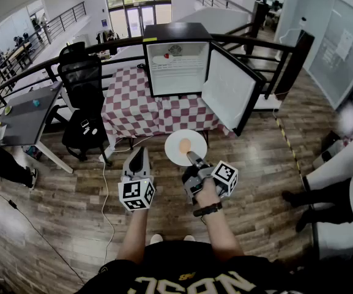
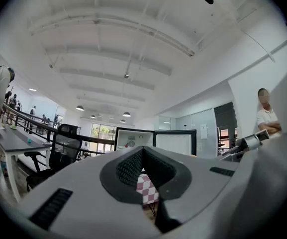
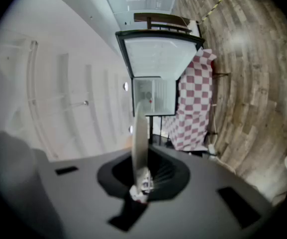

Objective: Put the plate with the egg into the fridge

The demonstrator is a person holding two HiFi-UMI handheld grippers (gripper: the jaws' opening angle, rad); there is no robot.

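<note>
Well short of the fridge [image 1: 176,33], nearest the person, the left gripper [image 1: 137,158] hangs empty, jaws pressed together, probably spare for the door. Beside it the right gripper [image 1: 191,158] pinches the rim of the plate [image 1: 175,150], held level, likely so the egg [image 1: 185,144] stays put. Farther on, the checkered table [image 1: 139,112] carries the fridge, its door [image 1: 225,90] swung wide to receive the plate.

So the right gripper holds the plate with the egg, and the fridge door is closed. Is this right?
Not quite. The fridge door is open, swung wide from the fridge, as the head view shows. The rest stands: the right gripper holds the plate with the egg.
</note>
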